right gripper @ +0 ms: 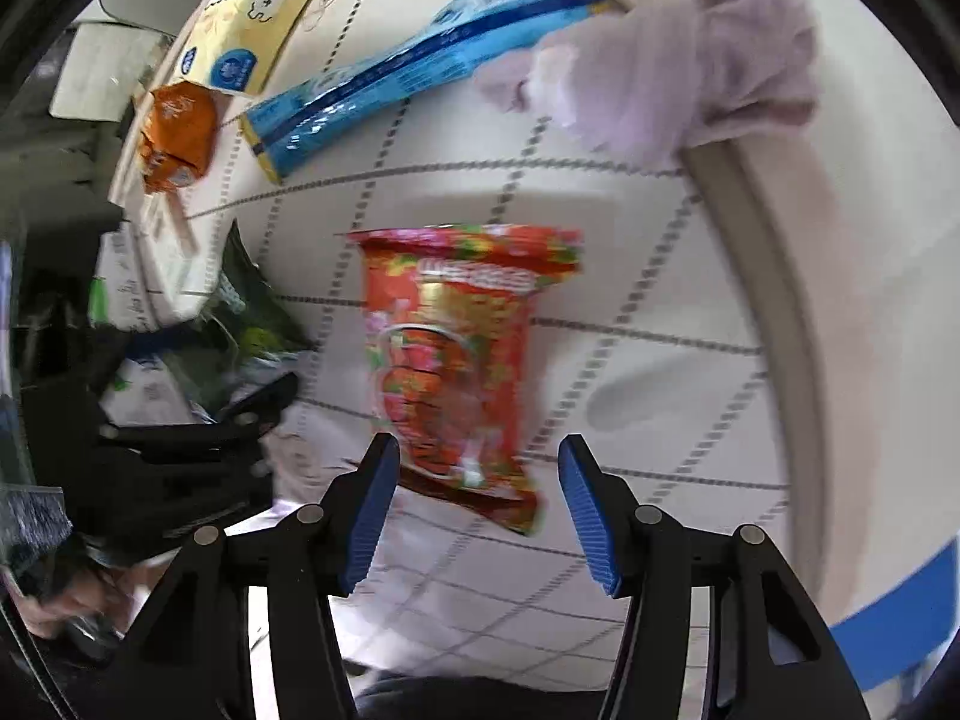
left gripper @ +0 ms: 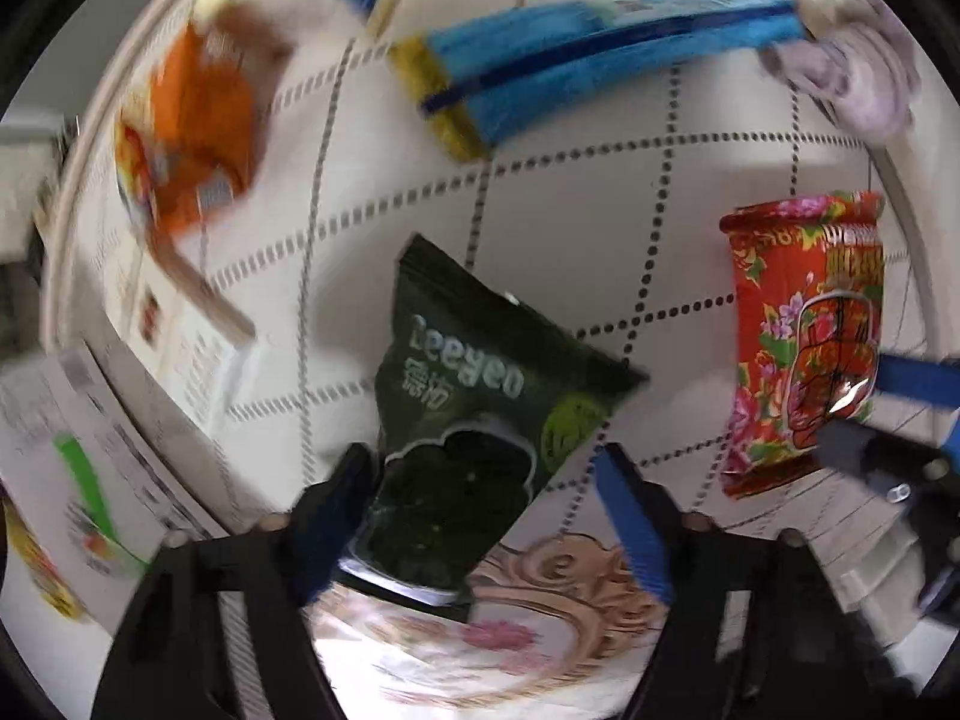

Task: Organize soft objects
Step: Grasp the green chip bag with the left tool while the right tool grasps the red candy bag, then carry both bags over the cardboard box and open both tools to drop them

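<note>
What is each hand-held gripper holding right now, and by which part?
Nothing is clamped. The left hand-held gripper stands open around the dark green packet's lower end; the right hand-held gripper stands open around the red packet's bottom edge.

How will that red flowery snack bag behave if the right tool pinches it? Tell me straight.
The red snack bag looks like glossy film, so the right tool may slip on it. It seems puffed and thin, so probably light and apt to crumple rather than hold shape. Its contents could crush; grip the sealed edge.
</note>
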Demonstrator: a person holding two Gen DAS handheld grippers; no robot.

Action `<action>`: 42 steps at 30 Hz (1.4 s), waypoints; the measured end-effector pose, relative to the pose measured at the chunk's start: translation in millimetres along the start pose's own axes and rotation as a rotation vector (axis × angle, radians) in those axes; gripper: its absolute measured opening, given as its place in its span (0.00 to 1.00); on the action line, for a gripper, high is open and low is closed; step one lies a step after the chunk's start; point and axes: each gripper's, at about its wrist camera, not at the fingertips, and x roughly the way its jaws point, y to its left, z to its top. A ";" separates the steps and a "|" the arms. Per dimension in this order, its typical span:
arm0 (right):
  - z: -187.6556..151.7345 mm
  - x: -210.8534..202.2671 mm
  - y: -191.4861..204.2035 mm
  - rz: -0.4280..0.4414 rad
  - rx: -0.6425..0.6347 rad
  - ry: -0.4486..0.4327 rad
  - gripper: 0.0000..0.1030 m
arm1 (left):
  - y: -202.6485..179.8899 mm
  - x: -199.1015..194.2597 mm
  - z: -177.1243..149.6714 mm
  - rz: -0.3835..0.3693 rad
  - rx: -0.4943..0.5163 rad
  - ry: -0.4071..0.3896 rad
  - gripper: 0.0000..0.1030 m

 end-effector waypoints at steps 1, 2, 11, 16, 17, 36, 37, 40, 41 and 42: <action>2.4 2.6 3.5 -0.007 -0.002 -0.001 0.56 | 9.1 2.9 -3.2 -0.071 -0.073 0.023 0.56; 5.0 4.4 6.3 -0.011 -0.004 -0.002 0.56 | 16.9 5.4 -6.5 -0.134 -0.134 0.044 0.55; 20.5 24.7 28.0 -0.109 -0.001 0.016 0.57 | 53.8 24.9 -27.1 -0.242 -0.326 0.061 0.56; 22.3 26.4 36.2 -0.160 -0.008 -0.002 0.52 | 58.1 14.7 -30.7 -0.228 -0.342 0.012 0.36; 20.5 25.6 38.2 -0.158 -0.012 -0.012 0.49 | 58.8 10.2 -35.6 -0.222 -0.343 -0.002 0.34; -99.0 -82.4 205.0 0.075 -0.477 -0.099 0.44 | 111.9 -145.1 -237.8 -0.298 -0.684 -0.345 0.31; -104.6 -87.2 224.1 0.096 -0.511 -0.096 0.44 | 122.8 -152.1 -247.9 -0.304 -0.711 -0.365 0.31; -112.6 -93.3 279.6 0.111 -0.601 -0.104 0.44 | 165.1 -172.6 -277.9 -0.288 -0.775 -0.412 0.31; -112.0 -90.0 296.2 0.107 -0.623 -0.110 0.44 | 178.2 -176.4 -283.0 -0.270 -0.792 -0.424 0.31; -112.9 -87.5 312.4 0.102 -0.640 -0.115 0.44 | 189.6 -178.0 -275.6 -0.249 -0.801 -0.435 0.31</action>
